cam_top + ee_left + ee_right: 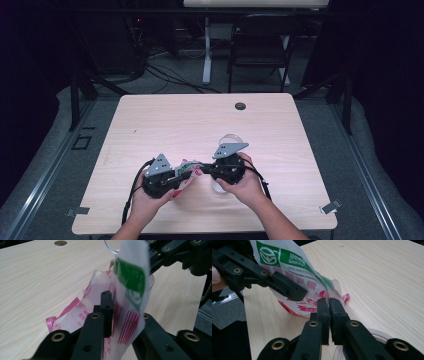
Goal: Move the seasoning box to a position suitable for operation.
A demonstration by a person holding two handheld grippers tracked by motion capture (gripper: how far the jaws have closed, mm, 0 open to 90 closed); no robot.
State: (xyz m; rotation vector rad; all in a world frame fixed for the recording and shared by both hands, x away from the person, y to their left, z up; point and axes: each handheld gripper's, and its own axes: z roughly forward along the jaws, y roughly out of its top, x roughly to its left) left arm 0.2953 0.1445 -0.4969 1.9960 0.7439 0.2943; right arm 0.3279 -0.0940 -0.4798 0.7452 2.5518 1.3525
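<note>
A plastic packet [185, 166], white with red and green print, hangs between both grippers just above the table. My left gripper [125, 307] is shut on one side of the packet [130, 282], one jaw in front of it and the other behind. My right gripper [329, 301] is shut on the packet's [294, 262] thin edge, its jaws almost together. In the high view the left gripper [181, 176] and right gripper [202, 170] point at each other. A clear plastic cup [232, 138] sits under the right gripper, its rim [377, 336] visible below the jaws.
The light wooden table [200, 115] has a round cable hole [240, 106] near its far edge. A dark folding chair [260, 45] and a white desk leg [206, 50] stand beyond the table. Metal rails run along the floor on both sides.
</note>
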